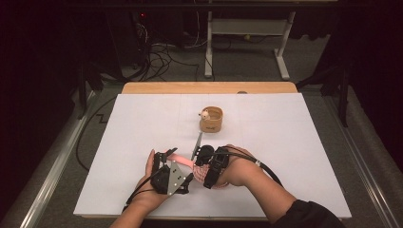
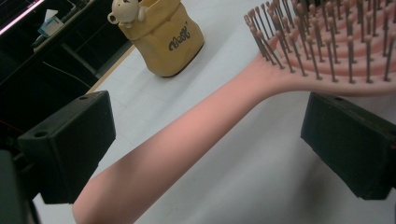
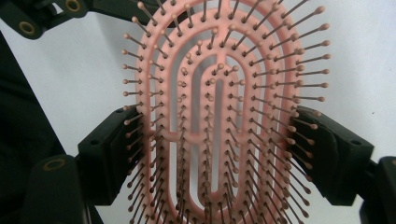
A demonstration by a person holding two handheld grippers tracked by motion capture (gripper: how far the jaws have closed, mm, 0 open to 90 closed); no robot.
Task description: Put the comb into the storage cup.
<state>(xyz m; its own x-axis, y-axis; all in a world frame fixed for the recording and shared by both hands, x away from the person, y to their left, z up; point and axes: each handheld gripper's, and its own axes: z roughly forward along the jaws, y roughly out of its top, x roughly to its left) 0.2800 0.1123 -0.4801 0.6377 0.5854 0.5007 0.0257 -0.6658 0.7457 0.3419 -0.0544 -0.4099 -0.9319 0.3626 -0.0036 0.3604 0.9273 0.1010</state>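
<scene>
Right fingers (image 3: 212,154): clamped on the brush head, one black pad on each long edge; the left pad (image 3: 109,156) presses in among the bristles, the right pad sits against the outer rim.
Right gripper, high view (image 1: 209,168): near the middle of the worktop, a little right of the left gripper, held in the person's right hand with its cable trailing off to the right.
Left fingers (image 2: 201,144): apart, one pad (image 2: 70,144) on each side of the handle with clear gaps; neither pad touches it.
Left gripper, high view (image 1: 168,175): near edge, left of centre, grey plate on top, just beside the right gripper.
Brush (image 3: 210,116): pink, oval slotted head, bristles with small ball tips facing the right gripper's camera.
Handle (image 2: 177,140): smooth pink, runs up between the left fingers and widens into the head at upper right of that view; whether it rests on the worktop I cannot tell.
Brush place: raised at the near middle of the worktop, between the two grippers, head to the right, handle to the left.
Cup (image 1: 211,118): tan, with a small bear figure on its left rim, upright, just beyond the grippers.
Strip (image 1: 196,145): thin and dark, lying flat between cup and grippers.
Worktop (image 1: 294,152): white sheet over a wooden board.
</scene>
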